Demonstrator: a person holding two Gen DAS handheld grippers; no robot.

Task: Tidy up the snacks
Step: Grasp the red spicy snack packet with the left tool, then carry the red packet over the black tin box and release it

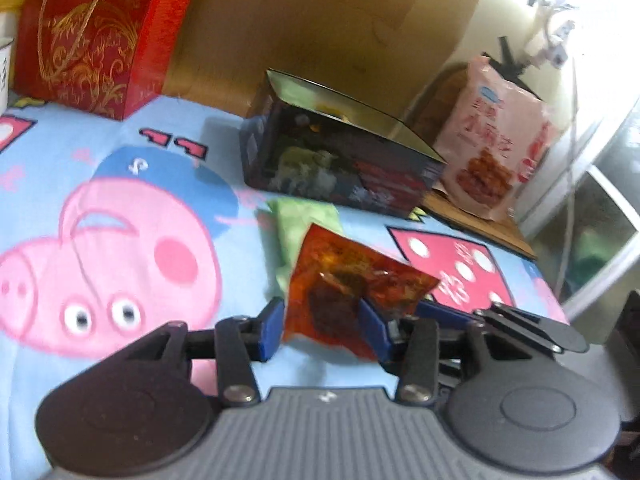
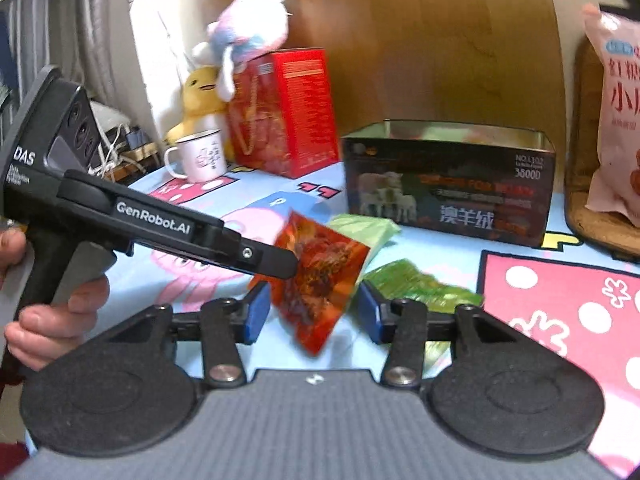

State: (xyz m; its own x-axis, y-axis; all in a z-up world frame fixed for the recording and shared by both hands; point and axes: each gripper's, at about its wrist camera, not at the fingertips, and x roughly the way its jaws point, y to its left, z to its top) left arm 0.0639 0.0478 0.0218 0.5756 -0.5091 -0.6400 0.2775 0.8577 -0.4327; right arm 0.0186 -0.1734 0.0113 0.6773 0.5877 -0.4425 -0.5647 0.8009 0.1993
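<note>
A red-orange snack packet (image 1: 344, 280) hangs tilted above the cartoon cloth. My left gripper (image 1: 322, 326) is shut on it, its blue pads pressing both sides. In the right wrist view the left gripper (image 2: 286, 266) reaches in from the left and meets the red-orange packet (image 2: 320, 276) at its upper left edge. My right gripper (image 2: 312, 314) is open, its pads standing either side of the packet with small gaps. A light green packet (image 2: 360, 226) and a darker green packet (image 2: 420, 284) lie on the cloth behind. The open dark tin box (image 2: 448, 200) stands beyond them.
A pink snack bag (image 2: 616, 120) leans on a wooden stand at the right. A red gift box (image 2: 288, 112), a white mug (image 2: 198, 156) and plush toys (image 2: 248, 36) stand at the back left. A hand (image 2: 52, 320) holds the left gripper's grip.
</note>
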